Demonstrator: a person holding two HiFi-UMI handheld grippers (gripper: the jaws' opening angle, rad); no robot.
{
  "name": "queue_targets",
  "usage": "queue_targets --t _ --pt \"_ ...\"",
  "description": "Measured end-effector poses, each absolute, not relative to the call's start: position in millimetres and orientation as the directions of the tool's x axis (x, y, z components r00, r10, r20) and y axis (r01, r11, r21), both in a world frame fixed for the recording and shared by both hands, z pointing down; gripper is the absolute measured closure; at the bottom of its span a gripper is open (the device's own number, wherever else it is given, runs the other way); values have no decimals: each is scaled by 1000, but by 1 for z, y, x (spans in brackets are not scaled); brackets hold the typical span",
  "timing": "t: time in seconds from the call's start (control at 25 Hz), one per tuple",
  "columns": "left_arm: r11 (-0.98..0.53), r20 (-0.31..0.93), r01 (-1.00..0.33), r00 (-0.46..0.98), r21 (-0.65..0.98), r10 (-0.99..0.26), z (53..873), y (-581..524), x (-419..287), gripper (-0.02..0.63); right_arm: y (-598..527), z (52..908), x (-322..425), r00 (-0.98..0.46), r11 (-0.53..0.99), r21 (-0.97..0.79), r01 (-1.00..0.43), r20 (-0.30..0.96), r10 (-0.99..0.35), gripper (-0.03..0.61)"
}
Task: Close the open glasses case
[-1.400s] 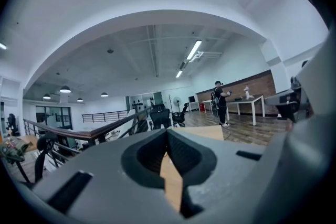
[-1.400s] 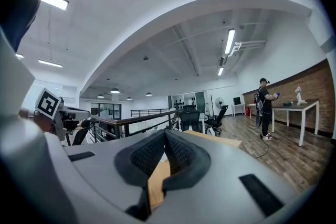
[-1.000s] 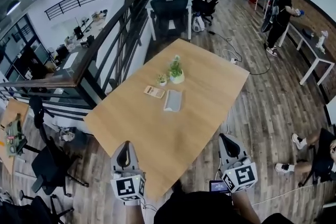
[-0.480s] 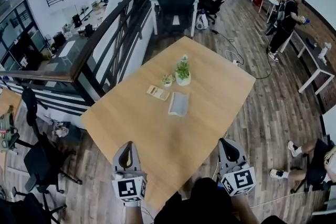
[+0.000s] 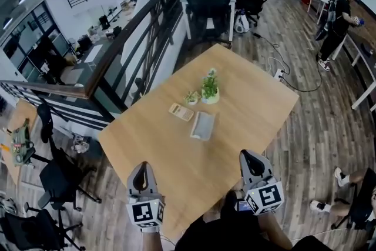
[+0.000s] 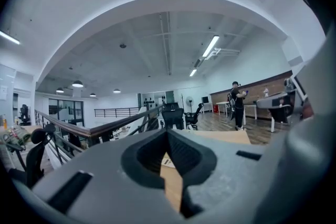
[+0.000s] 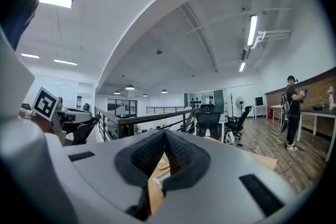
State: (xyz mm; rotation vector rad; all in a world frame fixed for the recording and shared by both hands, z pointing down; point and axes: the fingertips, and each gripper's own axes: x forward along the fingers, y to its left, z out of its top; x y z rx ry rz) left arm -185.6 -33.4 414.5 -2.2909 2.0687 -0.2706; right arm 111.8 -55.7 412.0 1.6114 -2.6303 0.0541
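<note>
The grey glasses case [image 5: 202, 125] lies open in the middle of the wooden table [image 5: 247, 97]. A narrow strip of it also shows through the jaw gap in the right gripper view, as the case [image 7: 160, 179]. My left gripper [image 5: 140, 168] is over the table's near left edge, well short of the case. My right gripper [image 5: 248, 157] is at the near right edge, also apart from it. In their own views the left gripper [image 6: 168, 132] and the right gripper [image 7: 165, 134] each have their tips together, shut and empty.
A tan calculator-like card [image 5: 181, 111] lies left of the case. Two small potted plants [image 5: 210, 88] stand behind it. A railing [image 5: 126, 38] runs along the left. An office chair [image 5: 208, 6] stands at the table's far end. A person [image 5: 338, 17] stands far right.
Both grippers have moved forward towards the table, the right one further. The table and case now sit lower and more to the right in the head view. The jaws stayed shut.
</note>
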Motion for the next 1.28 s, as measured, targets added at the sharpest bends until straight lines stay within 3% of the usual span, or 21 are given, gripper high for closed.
queue_targets --t 0.36,0.84,0.88,0.92,0.96,1.28 --pt "-61 108 -984 43 -169 -993 415 -42 -168 614 -90 425 130 -486 486 -25 -874 64 -872 563" --pt "-84 151 -988 64 -130 -986 433 -36 -179 614 -142 500 104 -477 456 -149 -877 170 -862 560" --pt "-87 155 -988 67 -127 -986 434 -34 -180 614 -150 514 100 -474 450 -157 -879 192 -859 526" --pt "-92 161 -988 71 -126 -984 436 -33 -183 614 -160 528 96 -472 442 -174 -880 216 -855 429" --pt "-97 169 -987 75 -125 -983 438 -32 -186 614 -171 542 91 -465 426 -196 -883 236 -853 414" --pt "-107 277 -988 72 -112 -958 468 -8 -204 614 -254 668 76 -364 192 -398 -897 416 -834 431"
